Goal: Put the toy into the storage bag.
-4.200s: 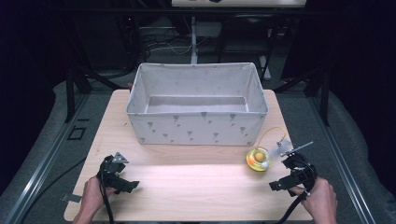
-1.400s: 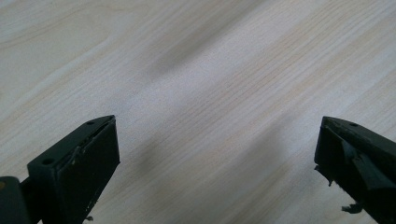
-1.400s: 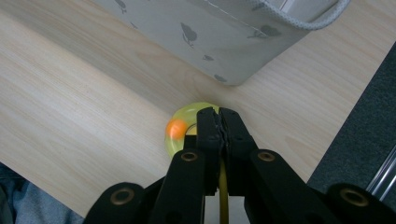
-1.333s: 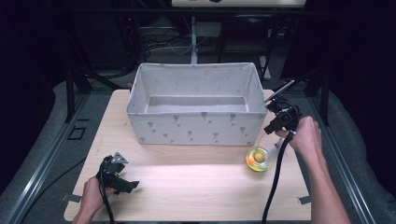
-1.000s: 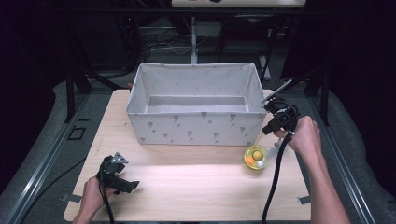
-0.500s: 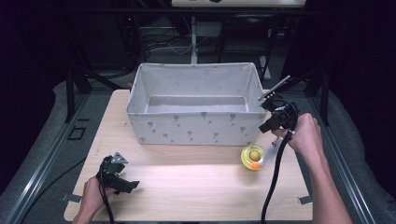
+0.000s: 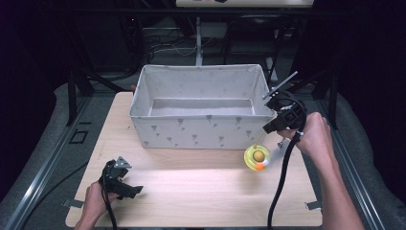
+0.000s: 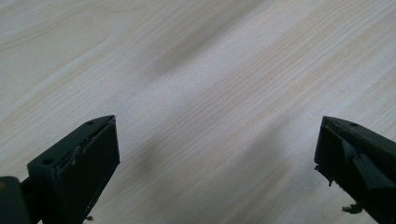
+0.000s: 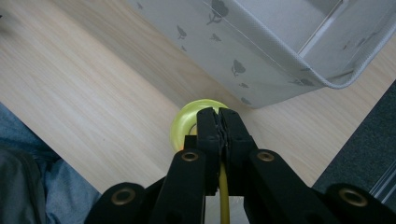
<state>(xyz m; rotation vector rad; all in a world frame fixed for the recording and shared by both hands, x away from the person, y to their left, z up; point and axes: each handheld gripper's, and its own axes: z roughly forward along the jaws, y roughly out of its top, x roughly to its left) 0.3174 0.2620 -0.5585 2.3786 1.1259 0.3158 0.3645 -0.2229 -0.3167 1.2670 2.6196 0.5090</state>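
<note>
A yellow see-through round thing (image 7: 258, 157) with an orange piece in it hangs just above the table, in front of the box's right front corner. My right gripper (image 7: 268, 130) is above it, jaws pointing down and shut on its yellow edge. In the right gripper view the jaws (image 9: 218, 116) are pressed together on a yellow strip, and the round yellow thing (image 9: 187, 126) shows beyond their tips. My left gripper (image 7: 128, 188) rests at the table's near left, open. In the left gripper view its jaws (image 8: 217, 154) stand wide apart over bare wood.
A white fabric box (image 7: 201, 132) with a grey leaf print stands open at the back middle of the wooden table (image 7: 191, 196); its corner (image 9: 261, 51) is close to my right gripper. A cable (image 7: 280, 182) trails from the right gripper. Dark floor surrounds the table.
My right gripper has risen and drifted left toward the box's corner, carrying the yellow round thing with it. The left hand has kept still.
</note>
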